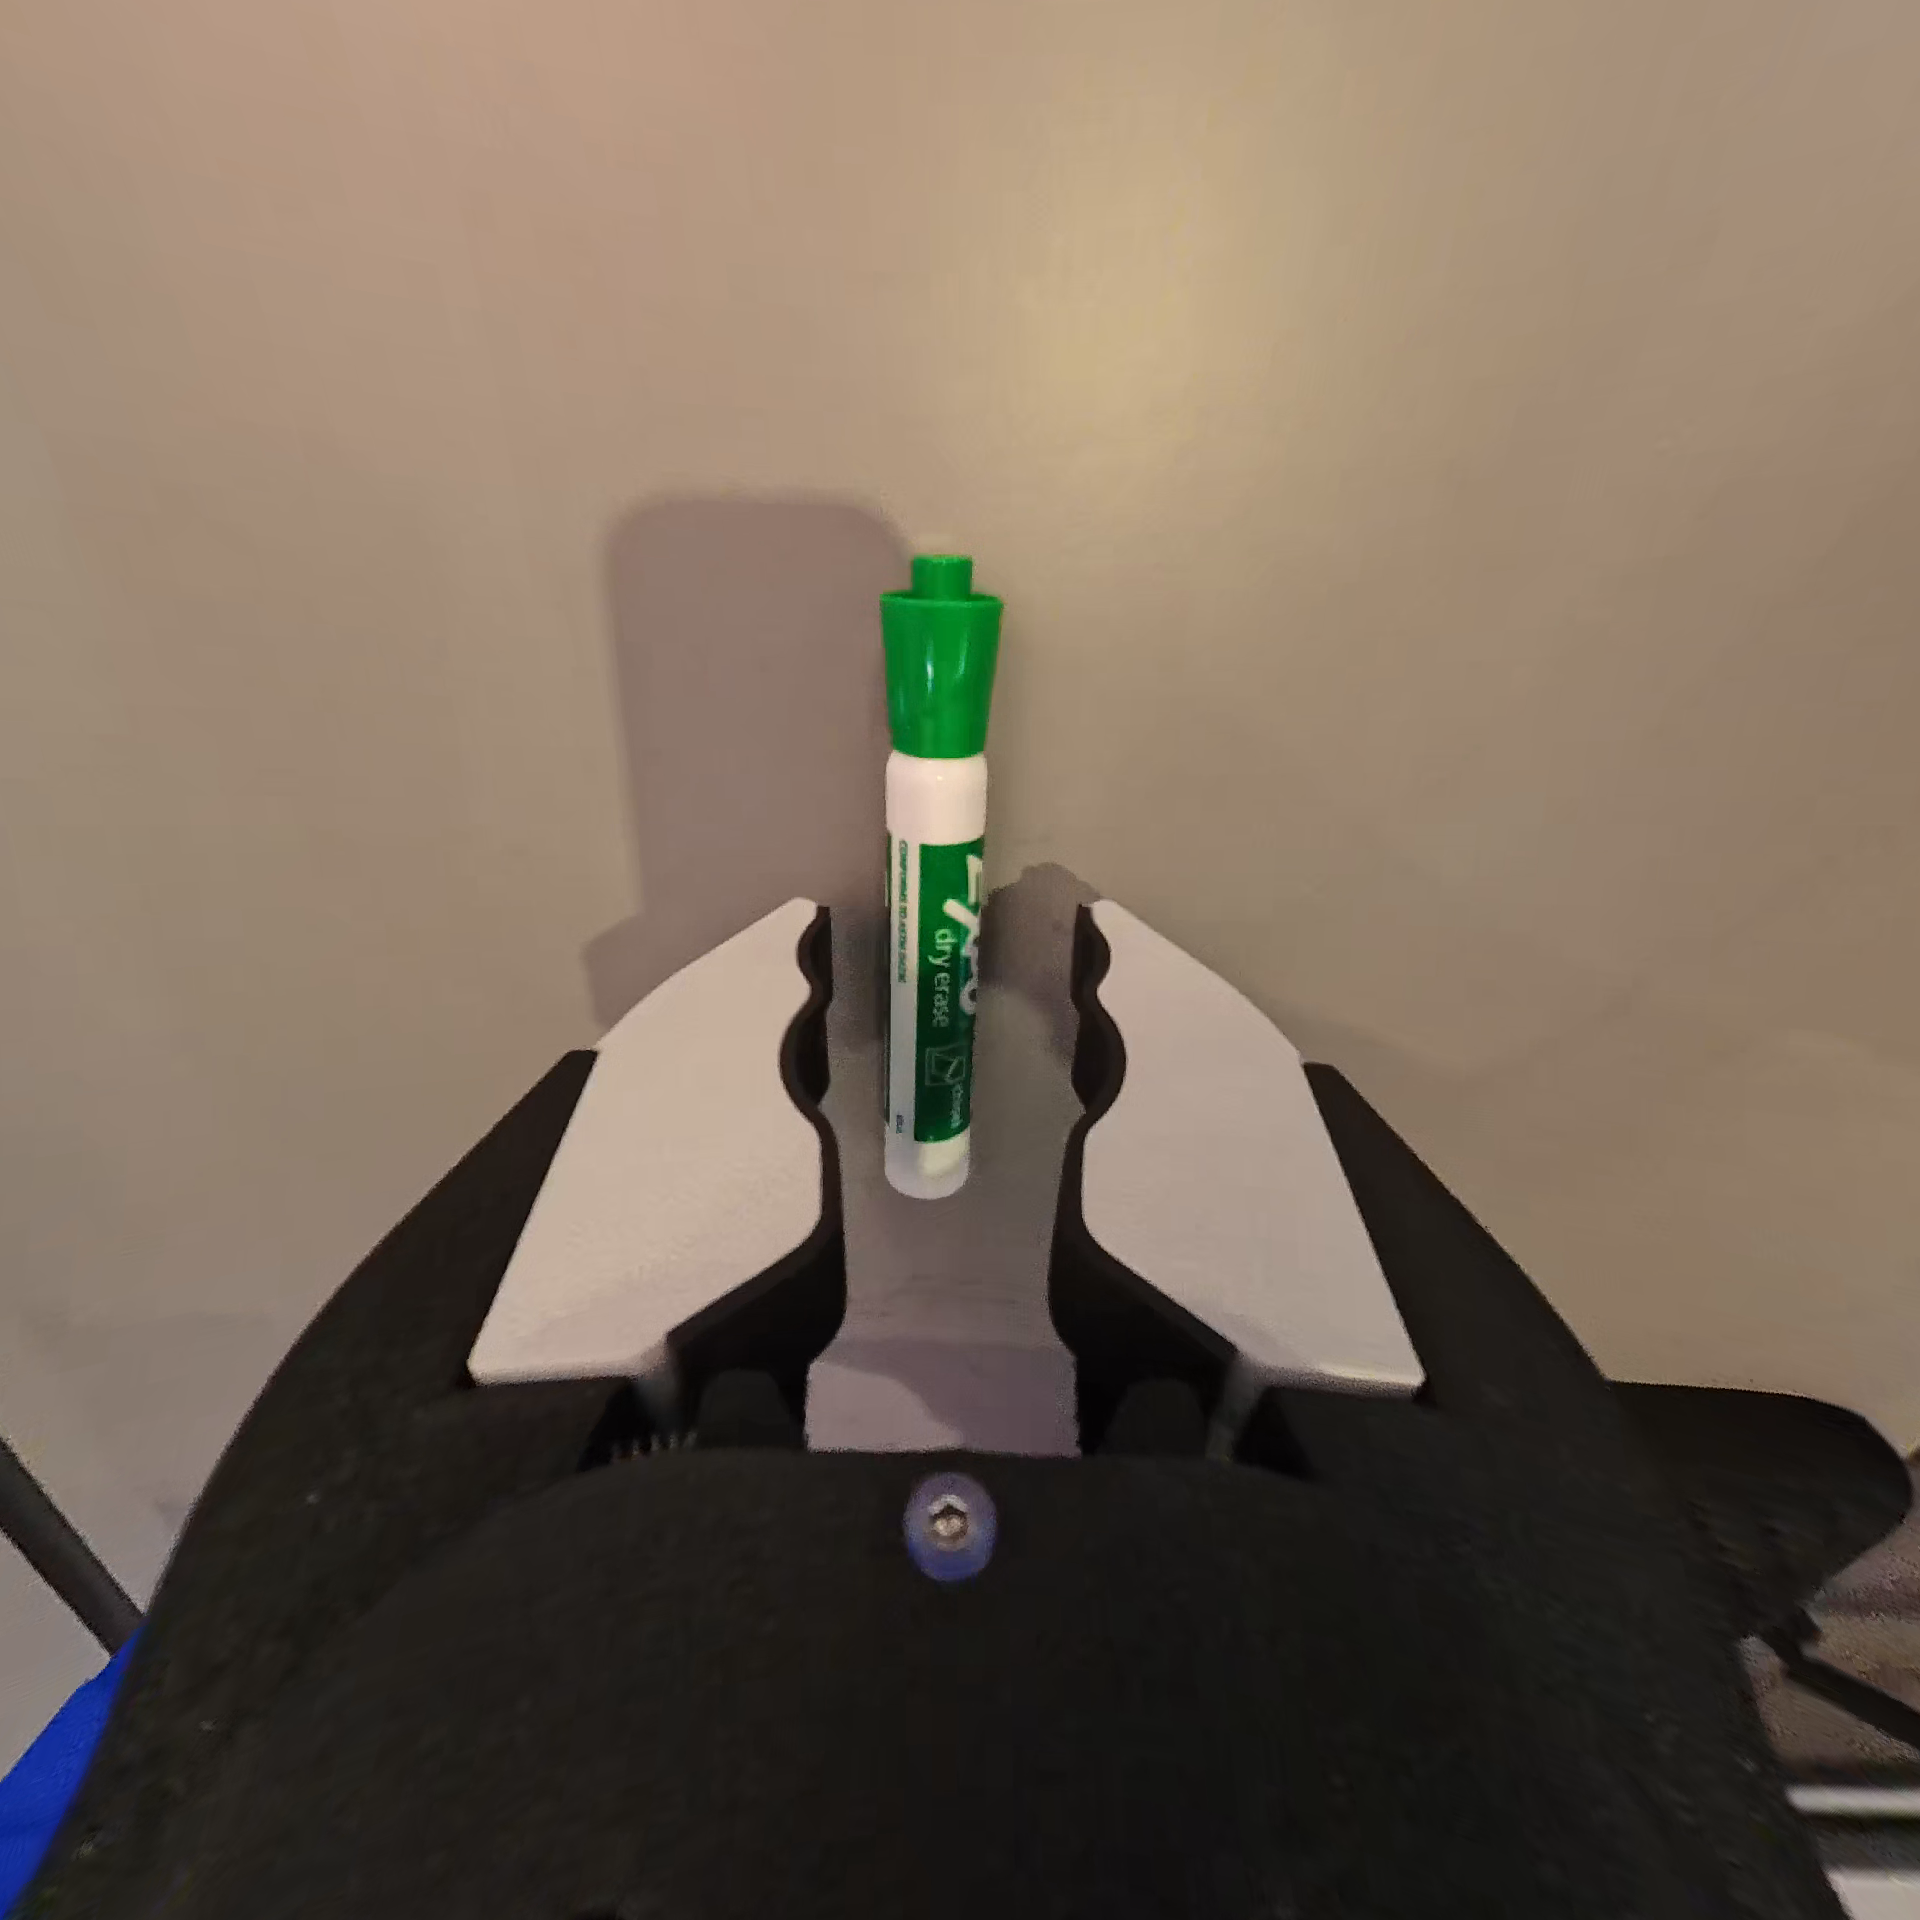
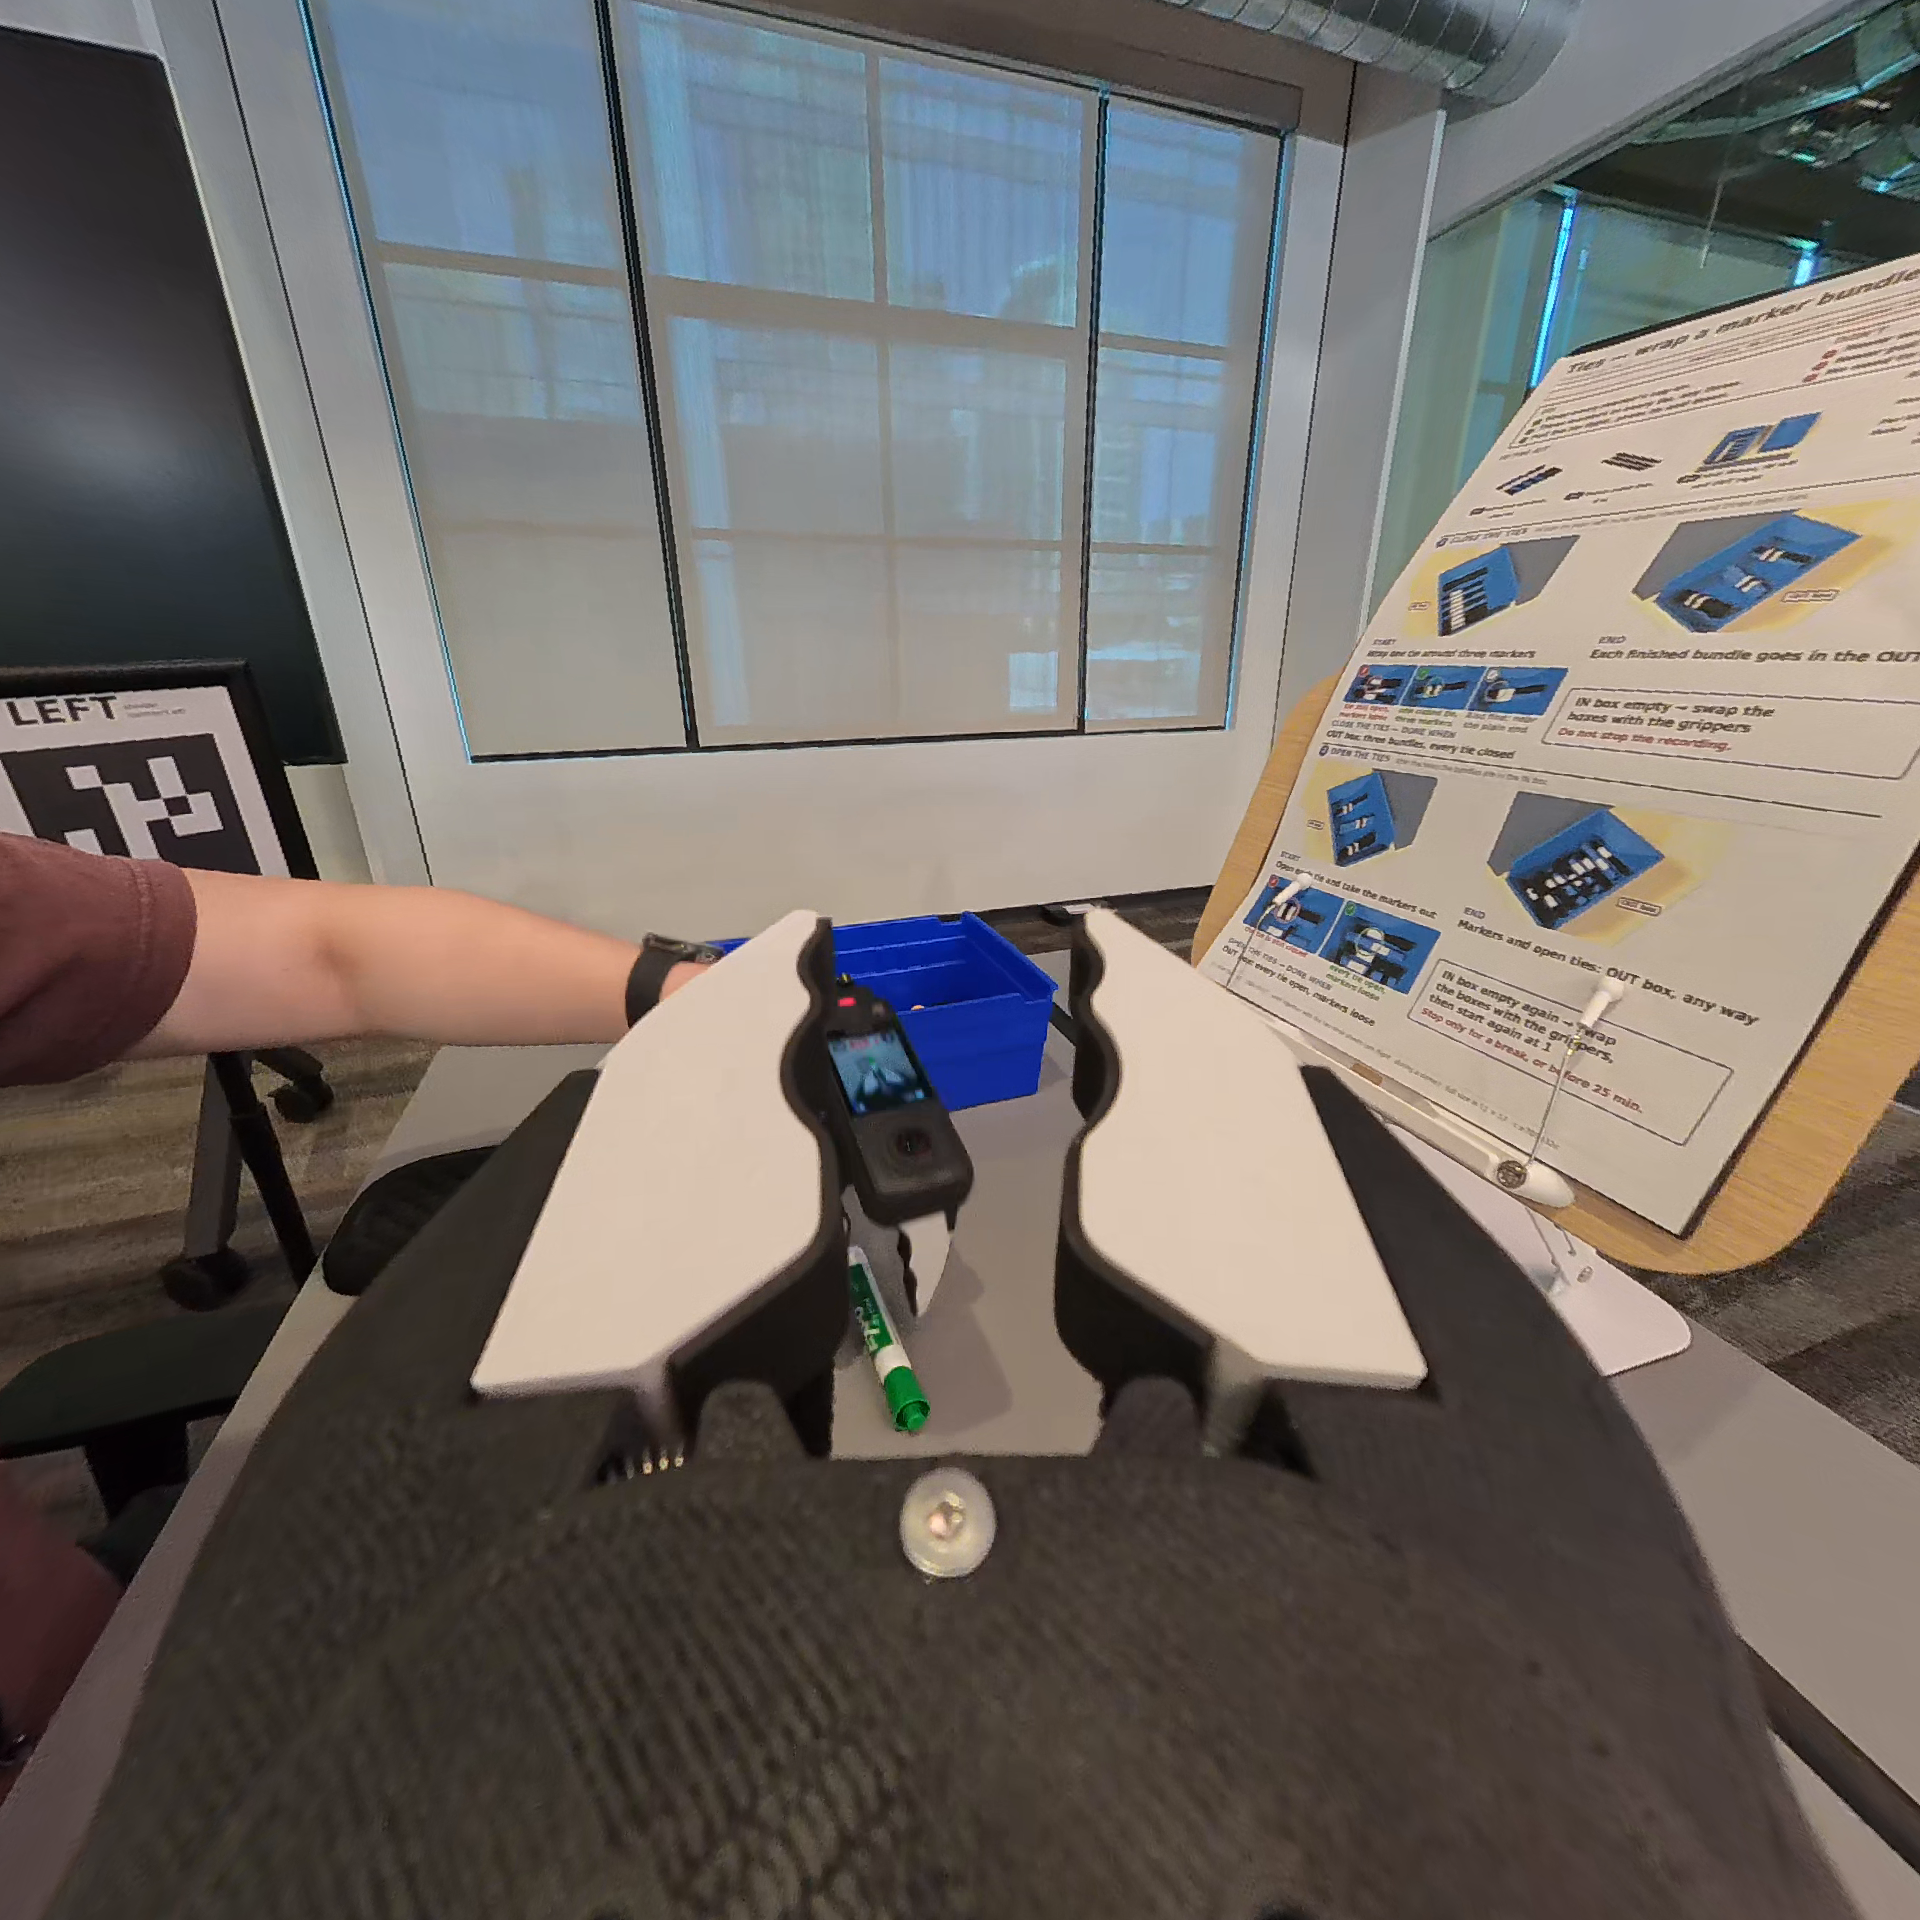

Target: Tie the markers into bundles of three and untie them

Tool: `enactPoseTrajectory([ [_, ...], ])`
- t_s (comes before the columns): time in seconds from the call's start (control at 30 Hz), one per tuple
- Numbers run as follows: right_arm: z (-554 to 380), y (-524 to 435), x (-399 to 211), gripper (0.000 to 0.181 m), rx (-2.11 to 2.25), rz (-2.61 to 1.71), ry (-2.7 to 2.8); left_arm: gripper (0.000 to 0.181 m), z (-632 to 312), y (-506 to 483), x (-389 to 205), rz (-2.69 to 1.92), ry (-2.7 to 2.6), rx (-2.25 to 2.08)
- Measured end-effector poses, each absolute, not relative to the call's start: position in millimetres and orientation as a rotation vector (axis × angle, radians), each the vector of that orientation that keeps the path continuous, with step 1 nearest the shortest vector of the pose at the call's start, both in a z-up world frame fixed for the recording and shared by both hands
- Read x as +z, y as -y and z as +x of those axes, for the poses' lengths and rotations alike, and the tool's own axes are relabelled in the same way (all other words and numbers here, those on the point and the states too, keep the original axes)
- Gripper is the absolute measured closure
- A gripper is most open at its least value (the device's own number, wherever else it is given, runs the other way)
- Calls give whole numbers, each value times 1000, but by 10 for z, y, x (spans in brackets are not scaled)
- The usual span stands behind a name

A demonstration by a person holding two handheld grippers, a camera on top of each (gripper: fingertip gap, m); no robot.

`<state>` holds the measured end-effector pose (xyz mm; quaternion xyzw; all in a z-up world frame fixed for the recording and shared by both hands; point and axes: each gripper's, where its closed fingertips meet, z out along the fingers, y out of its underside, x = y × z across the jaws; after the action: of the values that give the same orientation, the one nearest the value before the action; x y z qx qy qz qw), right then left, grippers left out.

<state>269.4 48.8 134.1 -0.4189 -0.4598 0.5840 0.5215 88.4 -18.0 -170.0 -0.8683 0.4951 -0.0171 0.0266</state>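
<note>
A green dry-erase marker (image 1: 935, 883) with a white barrel lies alone on the grey table (image 1: 416, 520), cap pointing away from the left wrist camera. My left gripper (image 1: 953, 914) is open and points down at it. Its fingers stand on either side of the barrel with a gap on each side. My right gripper (image 2: 953, 925) is open and empty, held higher and farther back. Between its fingers I see the left gripper (image 2: 914, 1262) with its camera over the same marker (image 2: 883, 1351).
A blue bin (image 2: 977, 1008) stands on the table behind the left gripper. An instruction board (image 2: 1610, 779) leans on a stand at the right. A person's forearm (image 2: 416, 966) reaches in from the left. A black-and-white tag board (image 2: 135, 790) and chairs are at the left. The grippers' ends are close to 35 centimetres from one another.
</note>
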Motion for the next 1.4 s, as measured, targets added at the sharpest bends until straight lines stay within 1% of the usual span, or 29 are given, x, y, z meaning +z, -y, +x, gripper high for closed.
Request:
enactPoseTrajectory([
  [0.07, 2728, -517, 1349, 137, 1409, -1003, 1085, 136, 902, 165, -1456, -2629, -1491, -59],
  [0.17, 2767, -562, 1360, 137, 1421, -1003, 1059, 132, 738, 207, -786, -2515, -1372, 0],
  [0.2, 2775, -570, 1364, 137, 1429, -1002, 1054, 130, 592, 276, -554, -2498, -1328, 36],
  [0.27, 2781, -583, 1372, 137, 1439, -1000, 1045, 130, 74, 407, -166, -2486, -1211, 226],
  [0.33, 2775, -589, 1375, 137, 1441, -999, 1041, 131, -521, 638, -11, -2520, -1109, 353],
  [0.4, 2757, -588, 1366, 137, 1438, -1003, 1047, 132, -992, 966, -173, -2668, -982, 298],
  [0.5, 2717, -597, 1337, 137, 1426, -1015, 1056, 134, -1400, 1369, -732, -2882, -824, 154],
  [0.6, 2679, -608, 1297, 137, 1422, -1033, 1063, 135, -1465, 1560, -1189, -2954, -810, 38],
  [0.67, 2656, -620, 1265, 137, 1413, -1046, 1068, 132, -1475, 1629, -1388, -2992, -839, 21],
  [0.77, 2632, -622, 1236, 137, 1413, -1058, 1073, 132, -1533, 1726, -1615, -3065, -900, 41],
  [0.87, 2611, -622, 1214, 137, 1405, -1066, 1080, 158, -1533, 1699, -1686, -3078, -868, -4],
  [0.9, 2609, -620, 1210, 137, 1404, -1067, 1083, 163, -1531, 1706, -1703, -3081, -872, -18],
  [1.03, 2627, -631, 1213, 137, 1397, -1066, 1081, 162, -1707, 1666, -1559, -3053, -818, 81],
  [1.13, 2662, -658, 1240, 137, 1408, -1060, 1060, 163, -1890, 1515, -980, -2935, -685, 158],
  [1.2, 2673, -674, 1249, 137, 1413, -1059, 1051, 164, -1674, 1380, -463, -2850, -639, 105],
  [1.27, 2669, -684, 1250, 137, 1408, -1058, 1050, 164, -1209, 1193, -73, -2715, -844, 194],
  [1.3, 2666, -685, 1246, 137, 1406, -1059, 1052, 164, -896, 1080, 24, -2625, -979, 247],
  [1.33, 2663, -684, 1243, 137, 1405, -1060, 1054, 164, -545, 974, 32, -2548, -1093, 262],
  [1.4, 2662, -679, 1236, 137, 1404, -1062, 1056, 164, 135, 854, -228, -2505, -1279, 179],
])
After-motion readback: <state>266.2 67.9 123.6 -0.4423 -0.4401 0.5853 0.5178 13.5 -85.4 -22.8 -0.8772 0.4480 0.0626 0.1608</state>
